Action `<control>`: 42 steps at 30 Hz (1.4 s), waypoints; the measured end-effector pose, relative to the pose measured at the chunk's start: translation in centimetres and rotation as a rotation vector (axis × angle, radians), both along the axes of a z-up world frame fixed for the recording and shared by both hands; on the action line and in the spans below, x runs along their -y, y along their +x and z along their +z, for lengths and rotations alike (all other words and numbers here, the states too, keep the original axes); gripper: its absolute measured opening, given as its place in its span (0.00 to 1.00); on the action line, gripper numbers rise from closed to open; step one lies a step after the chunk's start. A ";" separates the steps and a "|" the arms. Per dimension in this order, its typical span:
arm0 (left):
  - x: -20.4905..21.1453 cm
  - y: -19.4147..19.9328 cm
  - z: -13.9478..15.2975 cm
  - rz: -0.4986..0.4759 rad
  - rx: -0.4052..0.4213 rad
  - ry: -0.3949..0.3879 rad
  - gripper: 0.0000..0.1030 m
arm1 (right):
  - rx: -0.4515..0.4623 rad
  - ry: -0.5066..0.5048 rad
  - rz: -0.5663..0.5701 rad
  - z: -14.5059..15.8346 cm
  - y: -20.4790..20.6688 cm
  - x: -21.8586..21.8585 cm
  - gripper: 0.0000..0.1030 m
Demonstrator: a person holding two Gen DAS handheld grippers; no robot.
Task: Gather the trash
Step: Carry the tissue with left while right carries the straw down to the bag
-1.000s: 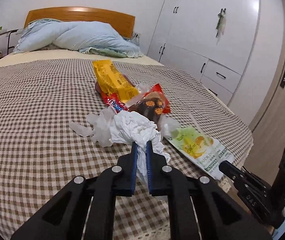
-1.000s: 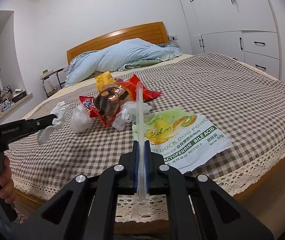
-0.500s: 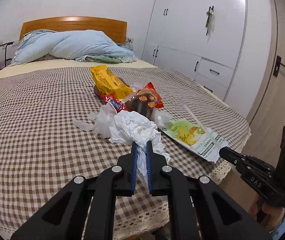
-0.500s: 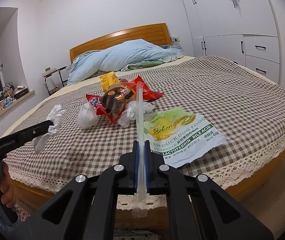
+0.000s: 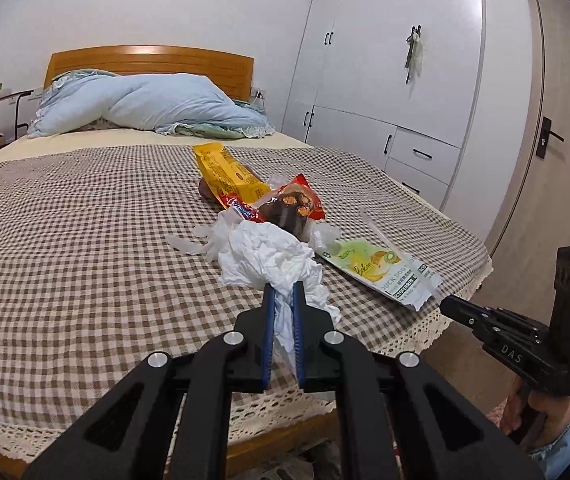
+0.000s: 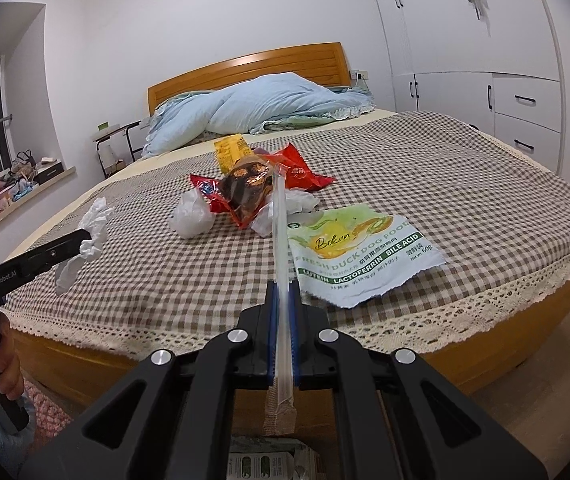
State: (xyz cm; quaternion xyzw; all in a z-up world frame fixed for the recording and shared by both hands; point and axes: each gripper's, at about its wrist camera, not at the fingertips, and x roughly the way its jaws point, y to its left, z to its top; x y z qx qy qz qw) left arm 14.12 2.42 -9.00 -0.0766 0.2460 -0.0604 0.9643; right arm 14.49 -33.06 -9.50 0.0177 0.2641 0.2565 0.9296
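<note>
Both loads are up off the bed (image 5: 65, 240): left gripper (image 5: 283, 292) pinching crumpled tissue (image 5: 265, 256), right gripper (image 6: 283, 292) clamping a clear straw wrapper (image 6: 279, 216), while the snack wrappers (image 6: 245, 188) and dog-food pouch (image 6: 365, 256) remain.

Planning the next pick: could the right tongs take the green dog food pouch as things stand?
Probably not yet: the right tongs are shut on a clear straw wrapper. The dog food pouch lies uncovered near the bed's edge.
</note>
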 end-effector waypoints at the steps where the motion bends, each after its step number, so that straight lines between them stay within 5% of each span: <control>1: -0.1 -0.2 0.0 0.000 0.003 0.001 0.06 | -0.001 -0.003 0.003 0.0 -0.2 0.0 0.06; 20: -0.7 -6.2 -2.5 0.047 -0.029 0.017 0.06 | -0.010 -0.012 0.061 -0.5 -4.0 1.3 0.06; 42: 2.1 -9.4 -5.8 -0.001 -0.124 0.043 0.06 | -0.167 -0.066 0.143 -5.1 -9.6 1.6 0.06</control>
